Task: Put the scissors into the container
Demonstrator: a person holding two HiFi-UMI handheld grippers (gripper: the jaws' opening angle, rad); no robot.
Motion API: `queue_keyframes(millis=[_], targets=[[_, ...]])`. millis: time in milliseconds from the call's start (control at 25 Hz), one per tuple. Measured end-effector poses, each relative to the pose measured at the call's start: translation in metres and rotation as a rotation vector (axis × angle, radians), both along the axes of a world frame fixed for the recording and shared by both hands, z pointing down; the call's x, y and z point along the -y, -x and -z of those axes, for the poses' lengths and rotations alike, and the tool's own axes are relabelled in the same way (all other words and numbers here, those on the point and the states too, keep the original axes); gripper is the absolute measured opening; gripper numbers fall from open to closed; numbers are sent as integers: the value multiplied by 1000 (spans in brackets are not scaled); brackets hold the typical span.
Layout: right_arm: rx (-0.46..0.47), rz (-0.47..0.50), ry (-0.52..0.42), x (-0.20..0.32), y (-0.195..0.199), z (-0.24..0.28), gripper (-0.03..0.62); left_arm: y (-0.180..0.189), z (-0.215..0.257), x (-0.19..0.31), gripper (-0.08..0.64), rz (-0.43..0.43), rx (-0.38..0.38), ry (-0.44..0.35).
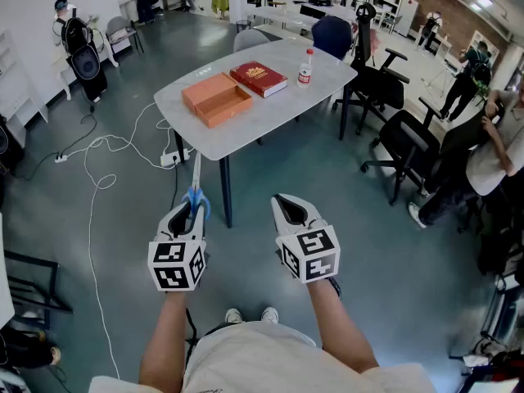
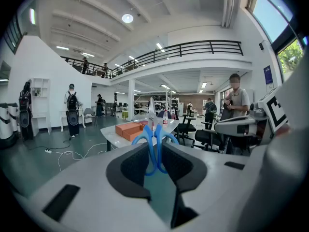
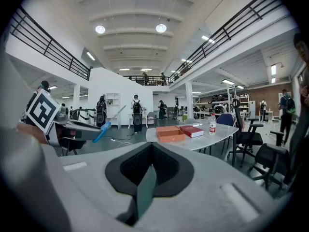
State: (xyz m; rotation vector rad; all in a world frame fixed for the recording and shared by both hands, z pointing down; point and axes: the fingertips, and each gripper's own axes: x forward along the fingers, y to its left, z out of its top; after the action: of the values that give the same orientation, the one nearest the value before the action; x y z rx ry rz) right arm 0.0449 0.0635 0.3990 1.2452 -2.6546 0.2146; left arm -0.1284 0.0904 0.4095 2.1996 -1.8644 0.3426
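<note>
I stand a few steps from a grey table (image 1: 282,105). On it lies the open orange container (image 1: 217,98), which also shows as the container (image 2: 130,129) and the container (image 3: 170,133) in the two gripper views. My left gripper (image 1: 190,209) is shut on the blue-handled scissors (image 1: 196,196), blades pointing ahead toward the table. In the left gripper view the blue handles (image 2: 153,146) sit pinched between the jaws. My right gripper (image 1: 289,206) is shut and holds nothing; its jaws meet in the right gripper view (image 3: 150,166). Both grippers hover over the floor, short of the table.
A red book (image 1: 258,79) and a small bottle (image 1: 304,67) lie beyond the container. Black office chairs (image 1: 401,142) stand right of the table. White cables (image 1: 106,150) trail across the floor at left. People stand around the hall.
</note>
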Motion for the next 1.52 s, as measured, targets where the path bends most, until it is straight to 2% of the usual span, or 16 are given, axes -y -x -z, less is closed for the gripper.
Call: queue_keyframes(millis=[400,880,1240,1520], targets=[[17,13,28,-4,-18,-5,5,-22,-2,-7,81,12,7,19],[58,26,13,4,-42,-9,5,-46,-4,5,81,13,14,17],[36,19,17,35,-35,-16,5,-45,-18,42,81,-17,1,36],[20,-1,33,94,-12,-26,5,-23,-32,106,81,-46,-4,60]])
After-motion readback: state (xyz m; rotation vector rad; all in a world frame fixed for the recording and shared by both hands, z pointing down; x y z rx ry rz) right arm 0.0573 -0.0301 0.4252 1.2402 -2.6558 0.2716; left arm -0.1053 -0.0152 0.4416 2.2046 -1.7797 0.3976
